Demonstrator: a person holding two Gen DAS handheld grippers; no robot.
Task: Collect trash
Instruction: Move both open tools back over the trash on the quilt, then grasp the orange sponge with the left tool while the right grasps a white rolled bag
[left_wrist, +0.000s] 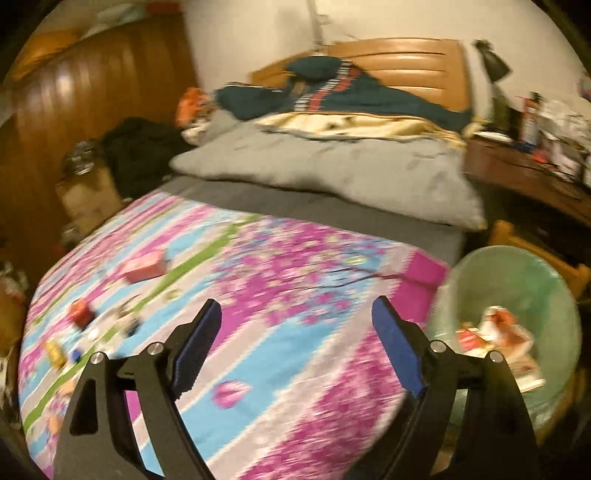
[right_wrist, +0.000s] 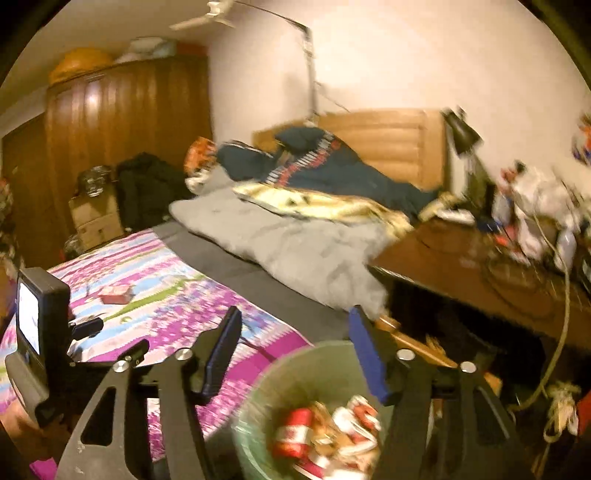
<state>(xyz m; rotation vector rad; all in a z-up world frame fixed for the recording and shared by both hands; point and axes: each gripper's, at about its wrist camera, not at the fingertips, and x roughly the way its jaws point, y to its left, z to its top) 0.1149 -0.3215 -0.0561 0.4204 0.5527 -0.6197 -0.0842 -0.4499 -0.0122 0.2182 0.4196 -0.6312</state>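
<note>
Left gripper: left gripper (left_wrist: 297, 310) hangs over the flowered bedspread (left_wrist: 258, 280), fingers spread wide, nothing between the blue pads (left_wrist: 397, 341).
Right gripper: right gripper (right_wrist: 295, 319) is above the rim of the green bin (right_wrist: 295, 360), fingers wide apart and empty; the left-hand pad (right_wrist: 223, 354) looks dark from this angle.
Bin: lined with a pale green bag and sitting off the bed's corner, low and to the right of the left gripper (left_wrist: 517, 266); directly under and ahead of the right gripper.
Trash in bin: red-and-white wrappers and cartons (right_wrist: 332, 432) piled at the bottom, also seen from the left wrist (left_wrist: 495, 339).
Trash on bed: a pink-red box (left_wrist: 146, 266) lies ahead and left of the left gripper; it shows far left of the right gripper too (right_wrist: 116, 294).
More trash on bed: a small red carton (left_wrist: 82, 312), a yellow piece (left_wrist: 54, 352) and some blurred scraps close by, all left of the left gripper's left finger.
Bed beyond: a grey pillow (left_wrist: 332, 173) straight ahead, dark blue clothing (left_wrist: 332, 92) behind it by the headboard.
Right side: a cluttered wooden desk (right_wrist: 480, 273) ahead and right of the right gripper.
Picture quality: heavy blur, small items hard to identify.
</note>
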